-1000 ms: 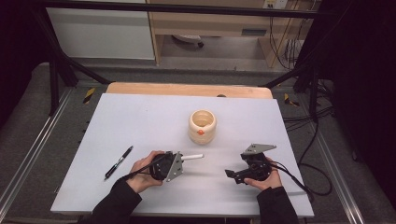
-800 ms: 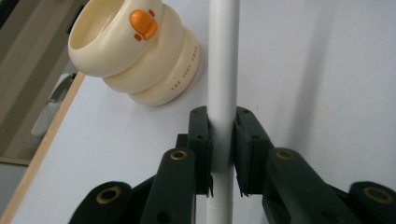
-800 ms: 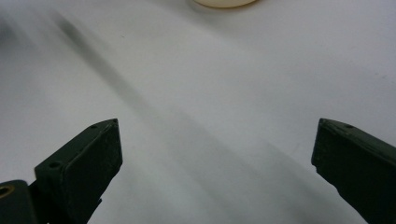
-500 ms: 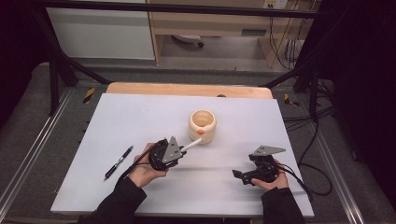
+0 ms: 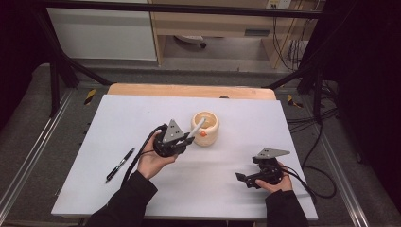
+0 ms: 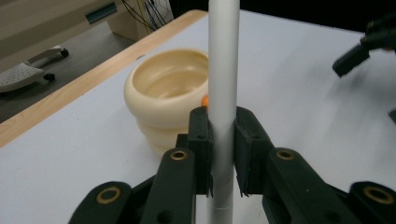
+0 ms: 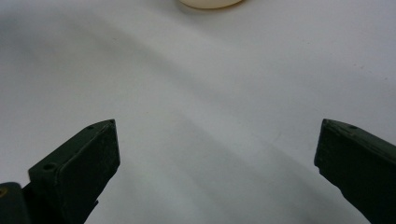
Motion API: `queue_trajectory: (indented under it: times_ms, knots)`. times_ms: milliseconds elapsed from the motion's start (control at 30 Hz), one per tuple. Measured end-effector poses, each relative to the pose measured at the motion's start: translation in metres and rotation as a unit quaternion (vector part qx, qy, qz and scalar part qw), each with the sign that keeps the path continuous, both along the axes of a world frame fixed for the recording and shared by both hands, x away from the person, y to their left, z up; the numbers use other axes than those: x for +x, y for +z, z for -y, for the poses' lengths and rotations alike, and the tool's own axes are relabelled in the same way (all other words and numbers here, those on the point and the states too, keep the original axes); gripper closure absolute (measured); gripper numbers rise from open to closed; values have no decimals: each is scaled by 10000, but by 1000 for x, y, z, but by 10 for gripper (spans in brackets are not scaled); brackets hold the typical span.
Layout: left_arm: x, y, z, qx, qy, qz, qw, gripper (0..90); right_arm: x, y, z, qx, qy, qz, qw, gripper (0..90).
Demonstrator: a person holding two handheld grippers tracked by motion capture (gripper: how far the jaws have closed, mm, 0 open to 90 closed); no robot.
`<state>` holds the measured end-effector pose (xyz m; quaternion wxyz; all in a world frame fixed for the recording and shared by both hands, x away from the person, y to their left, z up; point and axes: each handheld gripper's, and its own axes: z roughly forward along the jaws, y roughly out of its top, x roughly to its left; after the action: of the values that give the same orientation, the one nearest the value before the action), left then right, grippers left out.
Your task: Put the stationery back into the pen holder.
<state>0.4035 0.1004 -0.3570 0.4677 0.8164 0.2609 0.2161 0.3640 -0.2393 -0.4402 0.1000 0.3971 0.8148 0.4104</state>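
My left gripper [image 5: 185, 142] [image 6: 222, 156] is shut on a white pen [image 5: 196, 129] [image 6: 223, 84]. The pen slants up from the jaws, and its far end reaches over the rim of a cream ribbed pot [image 5: 206, 127] [image 6: 170, 98] in the middle of the white table. An orange spot [image 5: 203, 134] marks the pot's near side. My right gripper [image 5: 242, 179] [image 7: 217, 168] rests low at the front right of the table, open with bare tabletop between its jaws. The bottom of the pot [image 7: 210, 3] peeks in at the top of the right gripper view.
A black pen [image 5: 119, 164] lies on the white table [image 5: 118, 113] to the left of my left hand. A wooden strip [image 5: 189, 91] runs along the table's far edge. Black cables [image 5: 312, 182] trail off the right side.
My left gripper has risen and moved toward the pot with the white pen, which has tilted from lying level to slanting over the pot's rim. The right gripper has shifted slightly right.
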Motion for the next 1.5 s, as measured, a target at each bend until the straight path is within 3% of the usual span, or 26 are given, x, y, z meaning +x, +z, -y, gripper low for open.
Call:
queue_trajectory:
  times_ms: [300, 767, 1133, 1500]
  knots:
    - [20, 13, 9, -419, 399, 5, 9983, 779, 0, 0, 0, -45, 33, -1, 10000, 8]
    - [50, 18, 29, -709, 812, 32, 9942, 779, 0, -1, -1, -48, 50, -25, 10000, 7]
    - [70, 18, 49, -617, 911, 59, 9939, 779, 0, -1, -1, -56, 88, -34, 9999, 8]
    - [84, 2, 62, -602, 872, -15, 9944, 778, 0, -2, -1, -53, 99, -55, 9999, 7]
